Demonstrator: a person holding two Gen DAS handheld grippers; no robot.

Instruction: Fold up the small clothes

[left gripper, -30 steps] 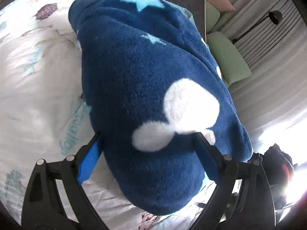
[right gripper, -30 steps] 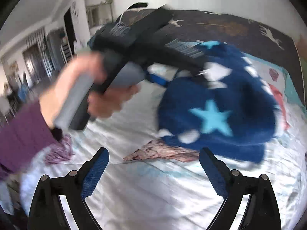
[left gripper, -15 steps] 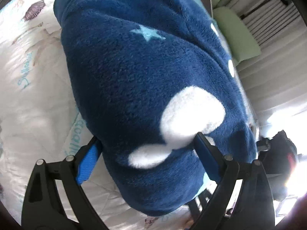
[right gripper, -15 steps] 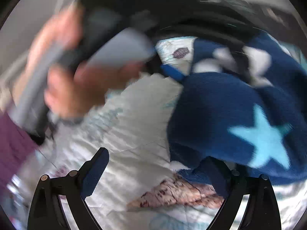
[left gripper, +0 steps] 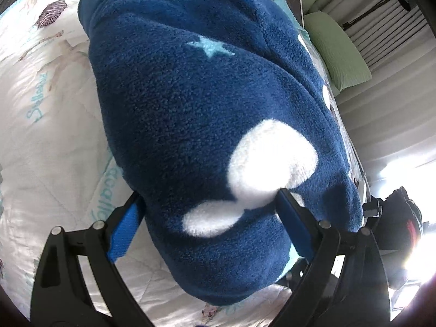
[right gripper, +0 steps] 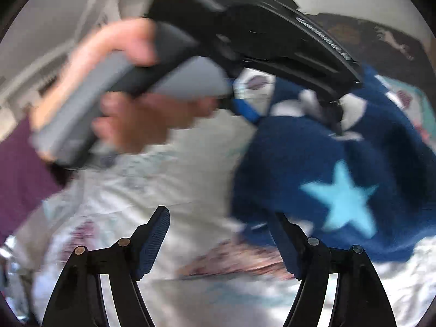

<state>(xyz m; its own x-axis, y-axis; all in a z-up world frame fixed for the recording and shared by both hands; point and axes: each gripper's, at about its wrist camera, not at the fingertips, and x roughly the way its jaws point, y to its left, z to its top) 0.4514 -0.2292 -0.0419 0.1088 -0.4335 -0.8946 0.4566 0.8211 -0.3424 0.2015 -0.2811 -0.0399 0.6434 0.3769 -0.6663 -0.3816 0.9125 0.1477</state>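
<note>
A dark blue fleece garment (left gripper: 196, 125), patterned with pale blue stars and white blotches, fills the centre of the left wrist view, bunched between the two blue-padded fingers of the left hand-held gripper (left gripper: 209, 209). The left pad sits against the garment's left edge and the right pad presses into a white patch, so the fleece is pinched across a wide spread. The garment lies on a bed covered by a white quilt (left gripper: 49, 141) printed with seashells and turquoise script. At the upper right of that frame, a green pillow (left gripper: 338, 51) rests beside pale curtains.

In the blurred right wrist view, the same garment (right gripper: 340, 169) occupies the right half of the frame, a large pale blue star facing the camera. The right hand-held gripper (right gripper: 218, 242) sits at the bottom centre, its jaws closing; the right finger touches the lower left edge of the fleece, while the left finger stands over bare quilt (right gripper: 169, 174). Nothing is yet pinched between them. Across the upper left, a person's hand (right gripper: 130, 103) in a purple sleeve grips the grey handle of the other gripper, whose black body reaches to the garment's top edge.
</note>
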